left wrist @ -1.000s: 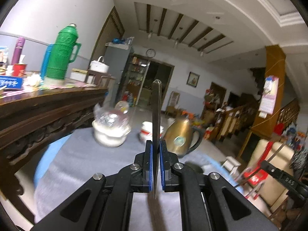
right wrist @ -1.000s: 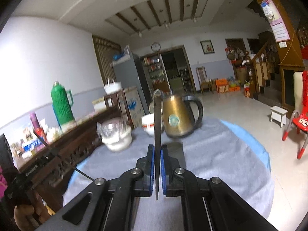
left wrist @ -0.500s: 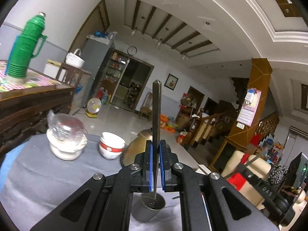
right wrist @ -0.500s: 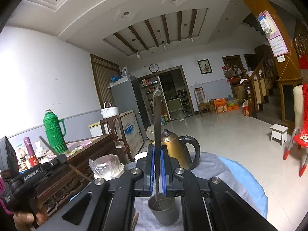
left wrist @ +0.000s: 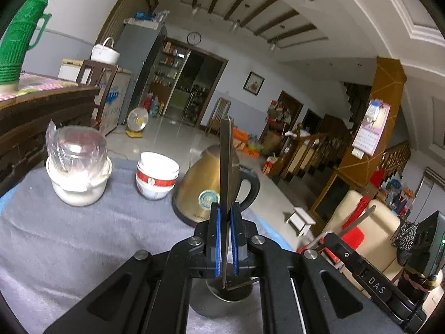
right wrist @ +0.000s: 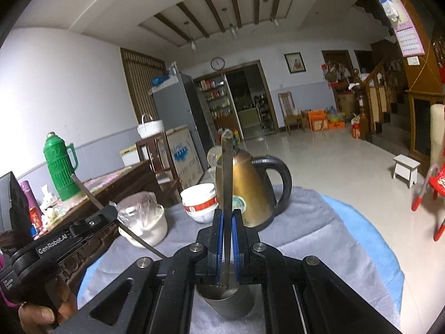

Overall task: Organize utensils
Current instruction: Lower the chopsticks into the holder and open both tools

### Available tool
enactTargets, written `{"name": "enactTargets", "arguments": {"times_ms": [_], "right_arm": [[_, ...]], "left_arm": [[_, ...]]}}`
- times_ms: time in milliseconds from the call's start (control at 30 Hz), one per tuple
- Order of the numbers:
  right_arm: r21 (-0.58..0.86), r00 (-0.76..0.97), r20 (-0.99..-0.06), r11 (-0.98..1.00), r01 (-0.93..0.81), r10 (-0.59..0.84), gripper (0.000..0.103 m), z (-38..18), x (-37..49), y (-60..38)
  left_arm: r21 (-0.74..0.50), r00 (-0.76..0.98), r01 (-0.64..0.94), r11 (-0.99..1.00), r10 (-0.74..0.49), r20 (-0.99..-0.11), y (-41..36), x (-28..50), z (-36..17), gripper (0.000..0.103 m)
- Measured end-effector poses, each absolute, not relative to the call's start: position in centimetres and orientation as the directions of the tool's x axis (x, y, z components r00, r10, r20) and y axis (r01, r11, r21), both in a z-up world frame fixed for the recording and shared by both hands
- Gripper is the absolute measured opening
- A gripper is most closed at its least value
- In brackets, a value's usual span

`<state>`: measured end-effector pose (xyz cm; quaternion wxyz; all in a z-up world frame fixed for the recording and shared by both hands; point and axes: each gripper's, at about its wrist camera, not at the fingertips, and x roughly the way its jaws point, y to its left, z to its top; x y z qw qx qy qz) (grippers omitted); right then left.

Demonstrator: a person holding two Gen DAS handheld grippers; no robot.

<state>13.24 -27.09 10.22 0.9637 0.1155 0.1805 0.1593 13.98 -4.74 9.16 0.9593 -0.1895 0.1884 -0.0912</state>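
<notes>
Each gripper is clamped on a flat metal utensil handle standing upright: the left gripper [left wrist: 225, 239] holds one utensil [left wrist: 226, 167], the right gripper [right wrist: 227, 243] another [right wrist: 227, 178]. Both lower ends dip toward a metal cup [right wrist: 228, 300] on the grey-clothed bench [left wrist: 83, 236], near a kettle [left wrist: 203, 189].

on my table [left wrist: 69, 236], the bagged jar [left wrist: 76, 150] sits in a bowl [left wrist: 79, 186] at left, stacked bowls [left wrist: 155, 176] to its right, then the kettle [left wrist: 205, 186]; a metal cup [right wrist: 226, 302] stands nearest me.
</notes>
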Motion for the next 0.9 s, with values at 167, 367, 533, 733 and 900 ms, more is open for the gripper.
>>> {"name": "enactTargets", "arguments": {"times_ms": [167,367,533,733,900], "right_arm": [[0.282,0.862,-0.363,0.923,-0.262,0.355,0.006,8.8,14.7,-26.8],[0.29,0.837,-0.41,0.922,-0.258,0.363,0.006,7.3,15.8,-26.2],[0.305,0.807,-0.457,0.918,-0.254,0.375,0.007,6.5,16.8,-25.9],[0.308,0.818,-0.473,0.932,-0.194,0.326,0.008,7.2,16.5,-26.6],[0.314,0.851,-0.445,0.939,-0.142,0.278,0.017,9.1,14.5,-28.1]], "left_arm": [[-0.386,0.892,0.092,0.918,-0.248,-0.379,-5.2,15.4,7.6,0.007],[-0.375,0.864,0.079,0.924,-0.251,-0.437,-5.7,16.7,5.9,0.007],[-0.376,0.838,0.085,0.923,-0.271,-0.474,-6.1,17.3,5.2,0.009],[-0.399,0.859,0.083,0.913,-0.269,-0.436,-5.2,15.3,7.1,0.047],[-0.412,0.909,0.045,0.91,-0.208,-0.361,-2.3,11.5,10.3,0.068]]}}
